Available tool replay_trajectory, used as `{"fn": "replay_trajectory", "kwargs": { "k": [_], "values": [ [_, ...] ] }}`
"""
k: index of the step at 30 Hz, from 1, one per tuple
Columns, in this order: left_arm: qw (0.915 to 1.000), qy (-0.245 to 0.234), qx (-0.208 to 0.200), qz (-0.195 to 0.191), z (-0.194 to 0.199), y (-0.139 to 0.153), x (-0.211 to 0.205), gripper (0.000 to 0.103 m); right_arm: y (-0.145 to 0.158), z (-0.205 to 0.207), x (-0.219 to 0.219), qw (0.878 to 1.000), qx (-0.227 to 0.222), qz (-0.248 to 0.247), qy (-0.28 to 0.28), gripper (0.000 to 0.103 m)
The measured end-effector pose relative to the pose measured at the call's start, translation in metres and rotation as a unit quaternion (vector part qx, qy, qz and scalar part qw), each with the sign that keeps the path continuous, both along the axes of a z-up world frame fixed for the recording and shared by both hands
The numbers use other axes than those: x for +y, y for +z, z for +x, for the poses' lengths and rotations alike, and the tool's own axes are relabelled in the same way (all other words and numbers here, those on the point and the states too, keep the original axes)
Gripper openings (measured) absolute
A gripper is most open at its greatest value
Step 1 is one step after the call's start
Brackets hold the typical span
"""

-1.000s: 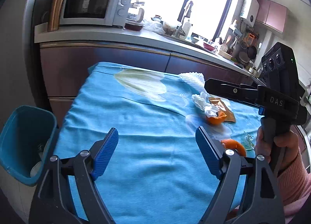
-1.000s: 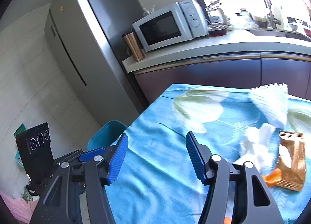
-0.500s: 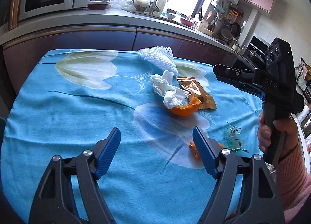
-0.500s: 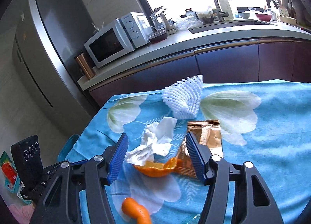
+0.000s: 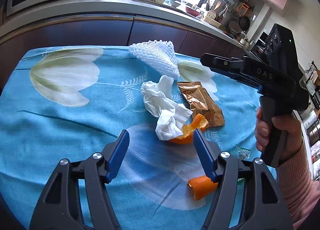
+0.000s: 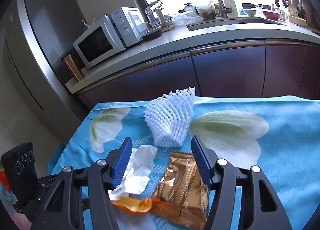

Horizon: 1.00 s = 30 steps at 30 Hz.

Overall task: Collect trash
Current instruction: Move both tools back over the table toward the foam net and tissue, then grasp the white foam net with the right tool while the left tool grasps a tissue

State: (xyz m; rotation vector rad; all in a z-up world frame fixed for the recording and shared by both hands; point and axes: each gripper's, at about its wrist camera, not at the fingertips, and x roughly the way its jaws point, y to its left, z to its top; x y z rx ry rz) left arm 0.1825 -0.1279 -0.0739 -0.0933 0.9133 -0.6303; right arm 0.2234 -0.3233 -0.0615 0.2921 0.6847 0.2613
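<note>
free: bare blue tablecloth (image 5: 66,130) left and near | blocked: crumpled tissue (image 5: 166,110), orange peel (image 5: 190,130), gold wrapper (image 5: 202,104) clustered centre; white foam net (image 5: 158,58) far; second peel (image 5: 202,187) near right | right gripper (image 5: 208,62) overhangs right side | counter cabinets (image 6: 220,70) wall far edge

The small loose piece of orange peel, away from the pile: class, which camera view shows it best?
The left wrist view: the loose orange peel lies in plain sight on the blue tablecloth, partly behind one finger of the left gripper. The right wrist view does not show it at all.
</note>
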Motion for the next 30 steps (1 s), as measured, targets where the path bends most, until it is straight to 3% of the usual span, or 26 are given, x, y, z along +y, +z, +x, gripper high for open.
{"fn": "replay_trajectory", "kwargs": {
  "k": [7,15,18,20,23,30],
  "values": [
    [0.9996,-0.007,0.024,0.014,0.020,-0.009,-0.022,0.056,-0.013,0.047,0.010,0.999,0.035,-0.015,0.001,0.065],
    [0.9986,-0.018,0.048,0.012,0.030,-0.017,-0.032,0.037,-0.034,0.079,0.016,0.996,0.086,-0.020,0.003,0.065],
    [0.9979,-0.019,0.061,0.004,0.035,-0.022,-0.032,0.026,-0.039,0.081,0.017,0.995,0.092,-0.025,0.005,0.064],
    [0.9978,-0.014,0.064,0.000,0.037,-0.024,-0.029,0.020,-0.041,0.080,0.018,0.995,0.092,-0.026,0.006,0.046],
    [0.9977,-0.011,0.066,-0.007,0.039,-0.024,-0.024,0.017,-0.043,0.080,0.016,0.995,0.094,-0.022,0.008,0.031],
    [0.9992,-0.010,0.039,-0.003,0.029,-0.018,-0.013,0.012,-0.034,0.071,0.017,0.997,0.069,-0.023,0.010,0.023]
  ]
}}
